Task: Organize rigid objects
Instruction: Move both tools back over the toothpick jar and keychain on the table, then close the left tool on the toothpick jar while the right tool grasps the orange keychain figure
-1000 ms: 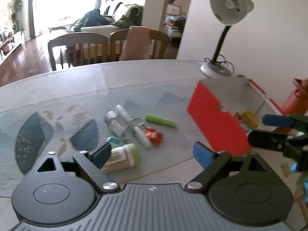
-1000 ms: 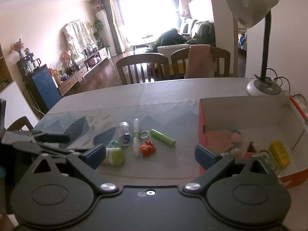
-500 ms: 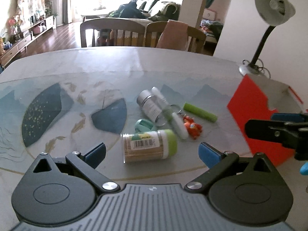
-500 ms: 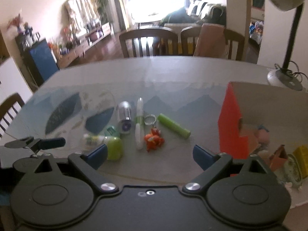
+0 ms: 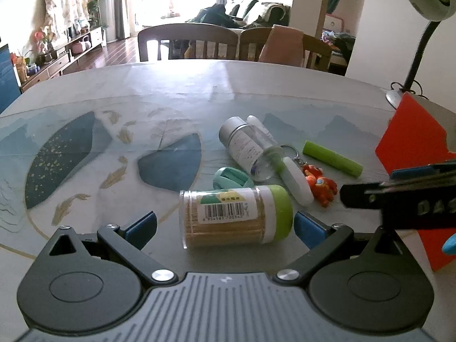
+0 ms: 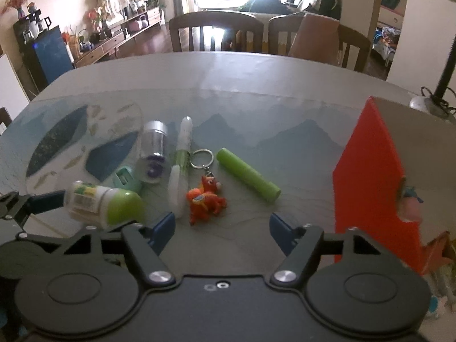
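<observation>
A toothpick jar with a green lid (image 5: 235,216) lies on its side between the open fingers of my left gripper (image 5: 225,226); touching cannot be told. It also shows in the right wrist view (image 6: 104,203). Behind it lie a mint case (image 5: 232,178), a silver-capped bottle (image 5: 245,145), a white tube (image 5: 295,179), an orange keychain figure (image 5: 320,185) and a green stick (image 5: 332,158). My right gripper (image 6: 222,226) is open and empty, just in front of the keychain figure (image 6: 205,199) and the green stick (image 6: 246,178).
A red cardboard box (image 6: 373,185) stands at the right with small toys inside. A desk lamp (image 5: 419,28) stands behind it. Chairs (image 5: 188,41) line the table's far edge. The tablecloth (image 5: 114,142) has a blue pattern.
Both grippers moved forward and down toward the pile. The left gripper swung left from the box, and the toothpick jar now lies between its fingers. The right gripper neared the keychain figure.
</observation>
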